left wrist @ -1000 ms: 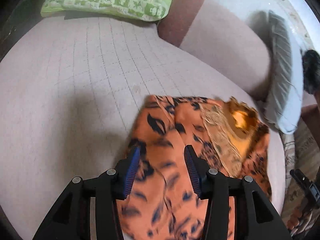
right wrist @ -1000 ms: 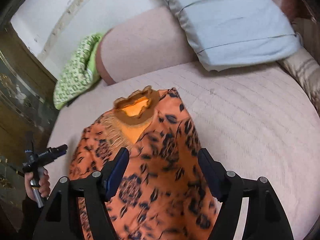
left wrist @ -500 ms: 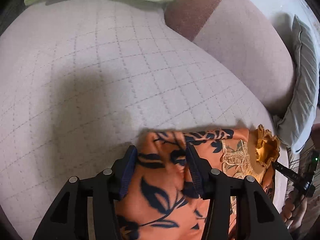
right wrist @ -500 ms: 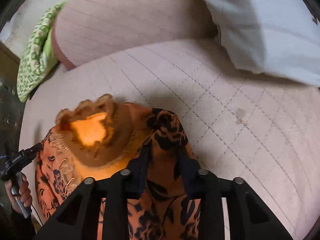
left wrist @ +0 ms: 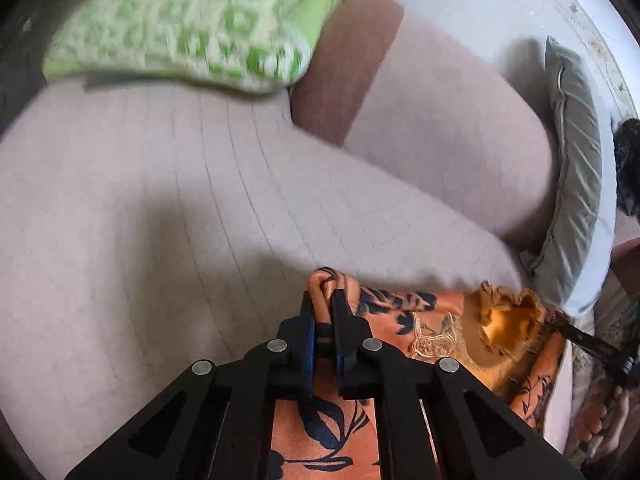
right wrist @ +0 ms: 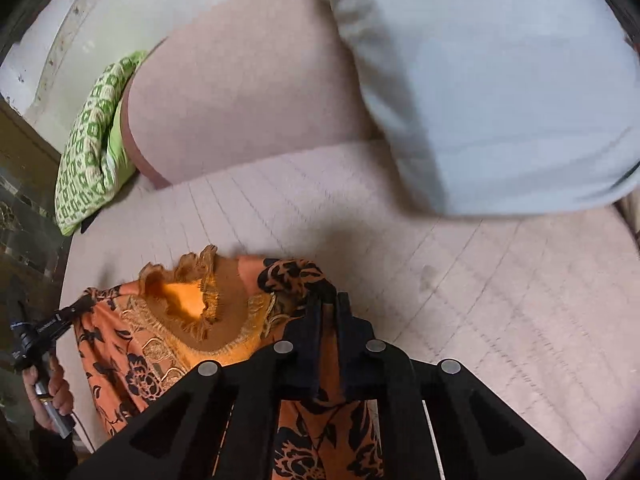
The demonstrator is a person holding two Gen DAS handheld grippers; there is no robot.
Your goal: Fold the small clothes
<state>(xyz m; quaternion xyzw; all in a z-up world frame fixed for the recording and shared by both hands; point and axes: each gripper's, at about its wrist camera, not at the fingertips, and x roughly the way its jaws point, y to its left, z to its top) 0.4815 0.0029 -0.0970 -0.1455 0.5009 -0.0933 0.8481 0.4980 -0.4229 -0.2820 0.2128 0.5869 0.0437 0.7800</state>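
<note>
Bed/mattress [left wrist: 140,220], quilted pinkish cover, carries everything. Bolster [right wrist: 240,92] along the back, same pink. Grey-white pillow [right wrist: 500,80] at right end, green patterned pillow [left wrist: 192,24] at left end. Both clear of the work area, well apart from the garment.

Garment [right wrist: 160,344]: small orange top w/ dark floral print, gold frilled neckline [right wrist: 188,300] facing away from the person, lying on the mattress near its front edge.

Step in hand, by the look of it: both top corners gripped, start of a fold or a lift to straighten.
- left tool [left wrist: 324,300]: clenched on the garment's left shoulder corner, fabric bunched betw. the fingers.
- right tool [right wrist: 328,300]: clenched on the right shoulder corner, same.

Next move prob needs both tools moving together, keeping the top edge taut, carry it over toward the hem w/o dragging the lower part. Thin cloth, likely to slip or wrinkle if tension is uneven.

Obstructions: none on the mattress. Frames motion-blurred, hem not visible.
</note>
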